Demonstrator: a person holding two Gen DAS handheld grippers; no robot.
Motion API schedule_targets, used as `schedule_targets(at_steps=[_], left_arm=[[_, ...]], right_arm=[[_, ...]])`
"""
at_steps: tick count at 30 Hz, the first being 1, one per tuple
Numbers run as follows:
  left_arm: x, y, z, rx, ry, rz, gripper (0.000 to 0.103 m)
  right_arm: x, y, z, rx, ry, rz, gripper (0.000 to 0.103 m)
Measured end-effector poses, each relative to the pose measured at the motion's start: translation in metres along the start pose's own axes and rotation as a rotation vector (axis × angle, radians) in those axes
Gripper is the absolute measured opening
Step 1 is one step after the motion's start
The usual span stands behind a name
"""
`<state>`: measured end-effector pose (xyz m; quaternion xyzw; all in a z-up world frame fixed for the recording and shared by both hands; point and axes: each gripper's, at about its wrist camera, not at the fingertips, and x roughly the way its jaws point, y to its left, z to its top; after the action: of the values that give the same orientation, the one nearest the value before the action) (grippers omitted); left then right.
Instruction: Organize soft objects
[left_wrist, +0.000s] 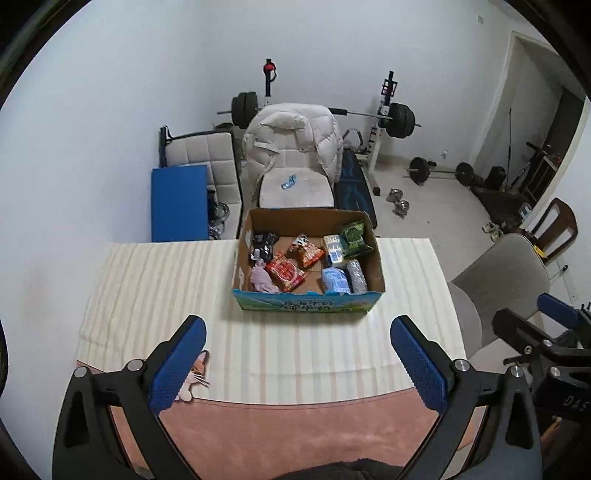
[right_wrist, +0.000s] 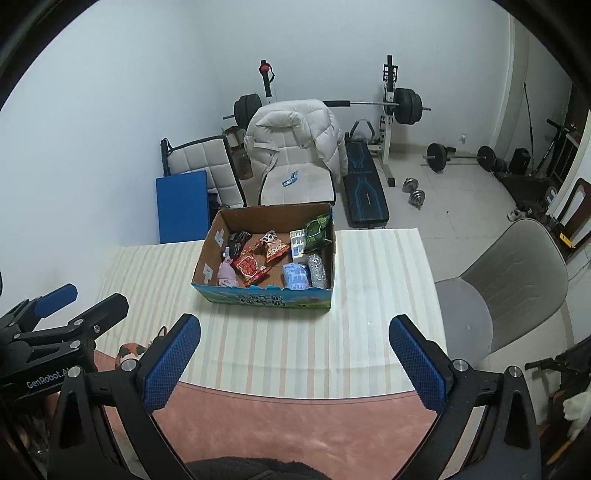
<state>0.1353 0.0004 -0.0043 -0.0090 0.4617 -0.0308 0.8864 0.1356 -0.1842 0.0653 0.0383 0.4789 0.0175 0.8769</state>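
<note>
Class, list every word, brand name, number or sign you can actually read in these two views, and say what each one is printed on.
"GenRobot.A", cut off after that: on the body of the left claw.
"DAS", cut off: on the body of the right claw.
Large characters on the front of the cardboard box: too blurred to read.
Print on the snack packets and the blue pack in the box: too small to read.

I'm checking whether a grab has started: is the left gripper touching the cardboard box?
Apart. In the left wrist view the left gripper is open, with bare striped cloth showing between its fingertips and the cardboard box.
</note>
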Motion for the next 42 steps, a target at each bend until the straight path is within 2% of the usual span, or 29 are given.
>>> schedule_targets(at_steps=[8,18,42], left_arm=[[-0.012,0.001,0.004,-0.008,-0.056,0.033,0.103],[-0.022,0.002,0.007,-0.015,-0.088,0.035,0.103],[-0.031,0.002,0.009,-0.024,-0.115,0.048,0.103]], right_arm=[[-0.011,0.005,0.01,0.002,-0.053,-0.05,0.103],[-0.02,0.011,0.017,-0.009,-0.081,-0.073,0.103],[-0.04,0.012,0.017,-0.02,-0.122,-0.114,0.103]])
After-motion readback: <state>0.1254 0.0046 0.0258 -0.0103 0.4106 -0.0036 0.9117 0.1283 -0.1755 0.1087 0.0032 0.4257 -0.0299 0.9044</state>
